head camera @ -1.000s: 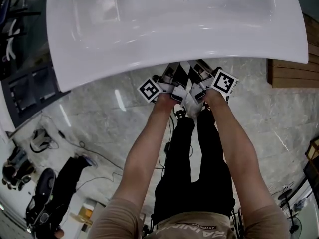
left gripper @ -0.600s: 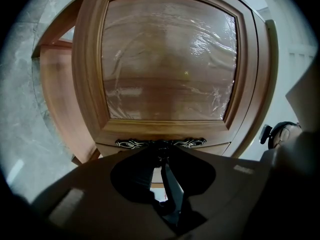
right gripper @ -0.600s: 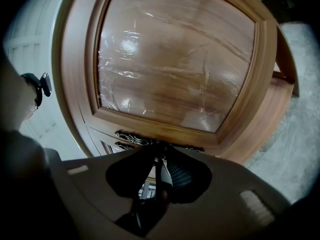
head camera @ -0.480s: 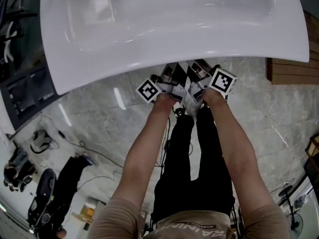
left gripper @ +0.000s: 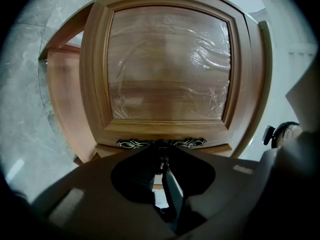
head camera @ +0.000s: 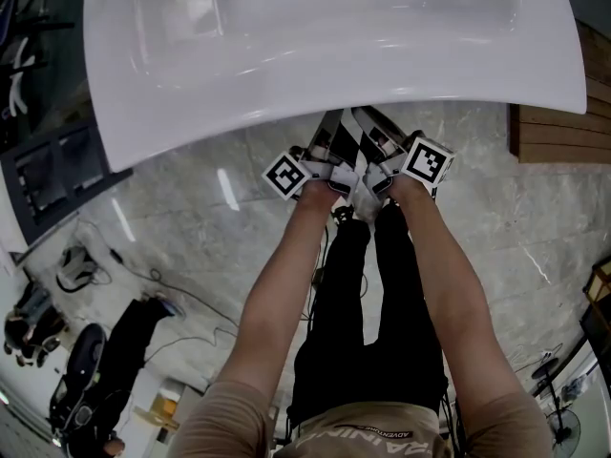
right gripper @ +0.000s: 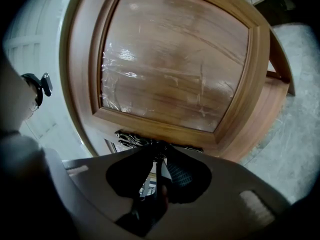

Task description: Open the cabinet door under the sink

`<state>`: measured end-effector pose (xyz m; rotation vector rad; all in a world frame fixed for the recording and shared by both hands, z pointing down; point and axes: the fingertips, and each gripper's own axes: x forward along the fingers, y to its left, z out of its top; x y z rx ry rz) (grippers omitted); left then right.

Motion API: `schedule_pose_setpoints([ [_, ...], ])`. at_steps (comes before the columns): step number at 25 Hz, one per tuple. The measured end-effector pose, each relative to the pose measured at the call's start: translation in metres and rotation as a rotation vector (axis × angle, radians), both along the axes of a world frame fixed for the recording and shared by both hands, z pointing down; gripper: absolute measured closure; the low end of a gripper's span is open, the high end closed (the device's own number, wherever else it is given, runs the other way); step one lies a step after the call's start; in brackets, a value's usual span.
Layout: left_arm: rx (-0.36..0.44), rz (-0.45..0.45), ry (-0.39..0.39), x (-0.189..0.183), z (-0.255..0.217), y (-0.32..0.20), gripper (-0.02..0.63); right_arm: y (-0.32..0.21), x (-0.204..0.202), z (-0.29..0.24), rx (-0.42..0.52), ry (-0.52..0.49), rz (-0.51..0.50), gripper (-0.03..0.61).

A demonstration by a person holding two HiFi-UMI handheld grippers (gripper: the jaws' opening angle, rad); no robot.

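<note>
Two claws reach level under the front rim of the white sink (head camera: 334, 55), side by side and close together. Each is held at the end of a bare forearm, and the left marker cube (head camera: 284, 173) and right marker cube (head camera: 427, 160) show just clear of the basin's edge. In the head view the cabinet is hidden beneath the sink, but both gripper views show its doors close up. The left claw (left gripper: 161, 159) faces the left cabinet door (left gripper: 167, 69), a brown wooden door with a raised frame and a centre panel under wrinkled clear film. Its jaws have just been closing and now pinch the middle of the left door's handle (left gripper: 135, 144), a dark ornate metal bar on the door's frame, leaving only a thin gap between them. The right claw (right gripper: 159, 159) faces the right cabinet door (right gripper: 175, 64), which is built the same way with film over its panel. Its jaws are drawn close together on the middle of the right door's handle (right gripper: 132, 139). Each gripper view catches the other gripper at its edge. Grey marbled floor (head camera: 239, 208) lies below the sink, around the person's black trousers (head camera: 368, 322).
</note>
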<state>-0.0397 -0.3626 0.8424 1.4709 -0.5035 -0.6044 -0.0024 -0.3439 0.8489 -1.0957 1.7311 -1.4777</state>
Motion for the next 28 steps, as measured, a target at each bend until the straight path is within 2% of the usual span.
schedule_pose_setpoints([
  [9,-0.005,-0.007,-0.005,-0.010,0.002,0.019,0.512,0.015,-0.002,0.003,-0.014,0.023,-0.017,0.491],
  [17,0.007,0.039,-0.012,-0.016,0.003,0.039,0.514,0.036,0.001,0.005,-0.001,0.045,-0.038,0.491],
  [22,0.008,0.036,-0.011,-0.028,0.006,0.058,0.514,0.055,0.004,0.012,-0.026,0.068,-0.055,0.491],
  [25,0.019,0.048,-0.007,-0.036,0.009,0.071,0.514,0.061,0.010,0.012,-0.006,0.089,-0.069,0.491],
  [28,0.019,0.054,-0.004,-0.053,0.011,0.091,0.514,0.070,0.009,0.014,-0.013,0.074,-0.099,0.491],
])
